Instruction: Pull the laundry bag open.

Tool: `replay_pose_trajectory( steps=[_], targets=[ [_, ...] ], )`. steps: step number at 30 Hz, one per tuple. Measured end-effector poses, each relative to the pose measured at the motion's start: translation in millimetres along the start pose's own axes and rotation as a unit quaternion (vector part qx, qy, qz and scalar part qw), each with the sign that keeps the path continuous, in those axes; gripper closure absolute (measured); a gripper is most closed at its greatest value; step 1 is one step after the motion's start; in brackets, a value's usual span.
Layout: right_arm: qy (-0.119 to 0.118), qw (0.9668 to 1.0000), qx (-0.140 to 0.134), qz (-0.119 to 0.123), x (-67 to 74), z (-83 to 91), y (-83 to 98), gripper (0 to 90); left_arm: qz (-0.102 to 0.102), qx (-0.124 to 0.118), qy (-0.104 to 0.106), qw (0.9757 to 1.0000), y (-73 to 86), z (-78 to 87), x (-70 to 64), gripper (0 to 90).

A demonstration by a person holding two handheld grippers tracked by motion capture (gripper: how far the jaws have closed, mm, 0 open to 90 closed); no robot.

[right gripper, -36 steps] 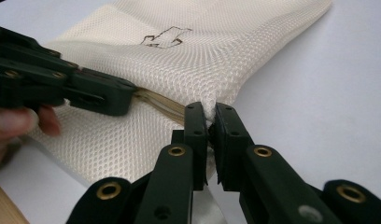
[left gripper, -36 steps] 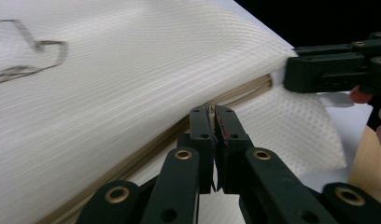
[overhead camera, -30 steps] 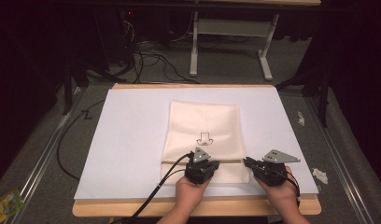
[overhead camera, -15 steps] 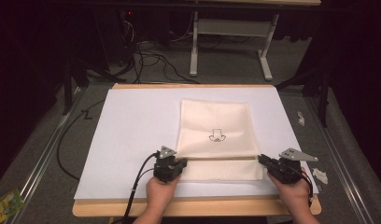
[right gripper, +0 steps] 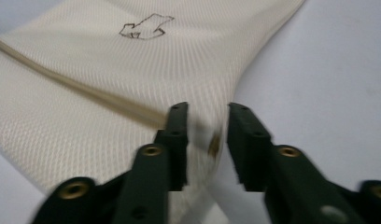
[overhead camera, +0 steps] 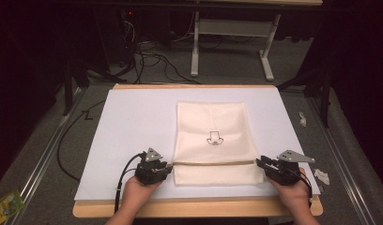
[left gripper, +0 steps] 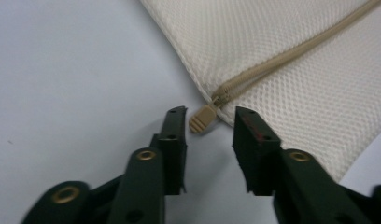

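A cream mesh bag [overhead camera: 212, 126] with a small black drawing [overhead camera: 213, 138] lies flat on the white sheet. A tan zipper [overhead camera: 213, 163] runs across the bag near its front edge. My left gripper [overhead camera: 170, 168] is at the bag's left edge. In the left gripper view its jaws [left gripper: 209, 119] have just been opening, and the zipper's pull tab [left gripper: 202, 120] lies loose between them. My right gripper [overhead camera: 258, 162] is at the right edge. Its jaws [right gripper: 207, 116] have also just been opening, with the blurred bag corner [right gripper: 212, 144] between them, unpressed.
The white sheet [overhead camera: 133, 122] covers a wooden table whose front edge [overhead camera: 194, 208] shows. Paper scraps [overhead camera: 321, 176] lie to the right of the table and a green packet [overhead camera: 4, 208] on the floor at the left. Cables and a white table frame [overhead camera: 227, 28] stand behind.
My left hand slid left along the zipper from the bag's middle to its left edge. The right hand shifted right to the right edge. The bag moved slightly to the right.
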State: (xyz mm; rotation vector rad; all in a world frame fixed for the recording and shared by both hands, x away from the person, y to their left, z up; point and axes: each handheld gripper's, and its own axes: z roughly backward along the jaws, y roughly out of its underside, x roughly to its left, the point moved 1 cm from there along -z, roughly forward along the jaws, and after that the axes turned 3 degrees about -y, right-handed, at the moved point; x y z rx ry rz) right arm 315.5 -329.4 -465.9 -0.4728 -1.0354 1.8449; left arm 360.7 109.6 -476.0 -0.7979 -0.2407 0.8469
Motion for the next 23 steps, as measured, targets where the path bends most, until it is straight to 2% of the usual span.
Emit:
replay_pose_trajectory(
  steps=[1,2,3,4,5,6,7,8,9,10,11,12,13,15,18,21,23],
  targets=[
    [0.0,1.0,0.0,0.0,0.0,0.0,0.0,65.2,0.0,0.0,0.0,1.0,0.0,0.0,0.0,56.5],
    [0.003,0.9998,-0.021,-0.003,-5.3,8.6,-2.1,52.5,-0.015,-0.009,-0.006,0.9998,-3.4,4.8,5.1,50.2],
    [0.007,0.9995,-0.032,0.0,-9.0,13.2,-3.8,47.0,-0.044,-0.029,-0.042,0.9977,-7.7,16.6,15.1,45.7],
    [0.017,0.9988,-0.046,-0.005,-14.0,19.8,-5.4,39.2,-0.047,-0.044,-0.06,0.9962,-7.6,23.7,22.6,40.4],
    [0.017,0.9988,-0.046,-0.005,-14.0,19.8,-5.4,39.2,-0.047,-0.044,-0.06,0.9962,-7.6,23.7,22.6,33.6],
    [0.053,0.9962,-0.066,-0.019,-29.4,33.2,-5.0,22.0,-0.035,-0.069,-0.078,0.9939,-2.9,32.1,33.2,26.1],
    [0.065,0.995,-0.071,-0.025,-33.7,37.3,-3.4,16.5,-0.005,-0.089,-0.088,0.9922,8.9,42.5,47.8,22.7],
    [0.085,0.9933,-0.074,-0.027,-38.8,41.5,-1.4,12.8,0.01,-0.08,-0.092,0.9925,10.4,47.2,53.7,20.4],
    [0.098,0.9918,-0.073,-0.036,-41.9,44.5,0.1,10.6,0.017,-0.086,-0.098,0.9913,10.3,51.8,57.3,15.2],
    [0.105,0.9907,-0.076,-0.043,-43.5,45.5,1.1,9.0,0.022,-0.1,-0.101,0.9896,10.8,55.7,59.0,14.4],
    [0.105,0.9907,-0.076,-0.043,-43.5,45.5,1.1,9.0,0.022,-0.1,-0.101,0.9896,10.8,55.7,59.0,13.8],
    [0.108,0.9907,-0.071,-0.044,-41.0,41.8,1.0,6.9,0.039,-0.11,-0.096,0.9884,9.8,57.4,60.8,12.0],
    [0.107,0.9912,-0.067,-0.04,-37.5,39.1,0.2,7.0,0.048,-0.111,-0.087,0.9888,8.7,56.2,60.7,10.8],
    [0.103,0.9919,-0.067,-0.032,-31.2,36.2,-2.2,7.1,0.048,-0.11,-0.082,0.9894,7.9,54.8,59.4,8.9],
    [0.099,0.9923,-0.071,-0.022,-27.6,36.2,-4.0,7.1,0.04,-0.106,-0.089,0.9896,8.0,54.8,58.7,6.9],
    [0.099,0.9919,-0.074,-0.029,-30.2,37.4,-4.8,5.2,0.044,-0.113,-0.087,0.9887,9.7,56.9,60.0,4.3],
    [0.092,0.9921,-0.078,-0.033,-31.8,37.5,-6.2,3.4,0.043,-0.111,-0.088,0.989,9.9,56.5,60.2,0.1]
  ],
)
